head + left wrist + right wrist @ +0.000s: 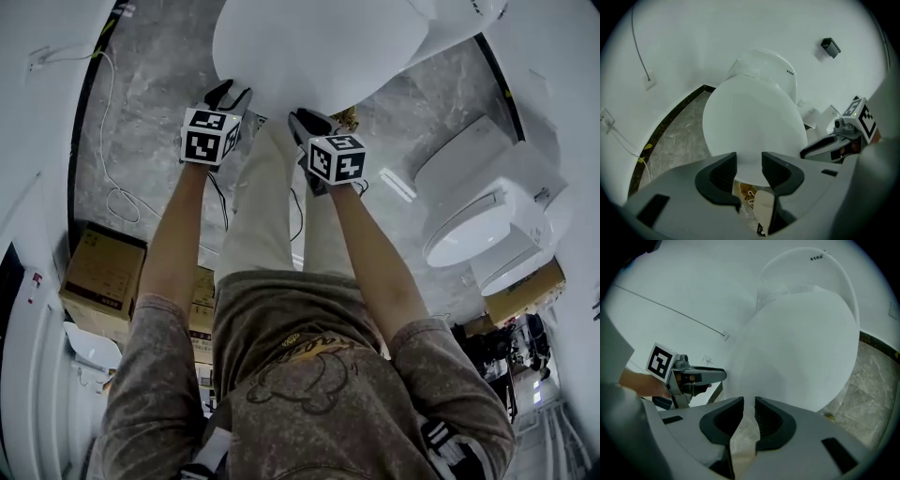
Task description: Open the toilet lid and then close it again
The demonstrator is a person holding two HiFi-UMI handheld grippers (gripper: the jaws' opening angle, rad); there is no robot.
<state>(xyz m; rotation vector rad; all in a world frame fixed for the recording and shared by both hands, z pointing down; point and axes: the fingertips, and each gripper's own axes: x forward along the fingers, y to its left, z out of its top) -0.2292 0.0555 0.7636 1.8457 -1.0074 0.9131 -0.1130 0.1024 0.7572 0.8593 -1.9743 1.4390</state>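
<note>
The white toilet has its lid (319,47) lying down flat; in the left gripper view the lid (754,117) fills the middle, with the tank (764,70) behind it. My left gripper (232,94) sits at the lid's front rim on the left. Its jaws (749,161) stand apart, open, and the rim shows through the gap. My right gripper (309,120) is beside it at the rim's right. Its jaws (749,404) leave only a narrow gap with nothing held; the lid (806,343) lies beyond them. Each gripper appears in the other's view (825,145) (693,376).
The person's legs in beige trousers (272,206) stand just in front of the bowl. Cardboard boxes (103,272) lie at the left, other white toilets (478,216) at the right. A cable (117,197) trails over the grey marble floor. A small dark box (830,46) hangs on the wall.
</note>
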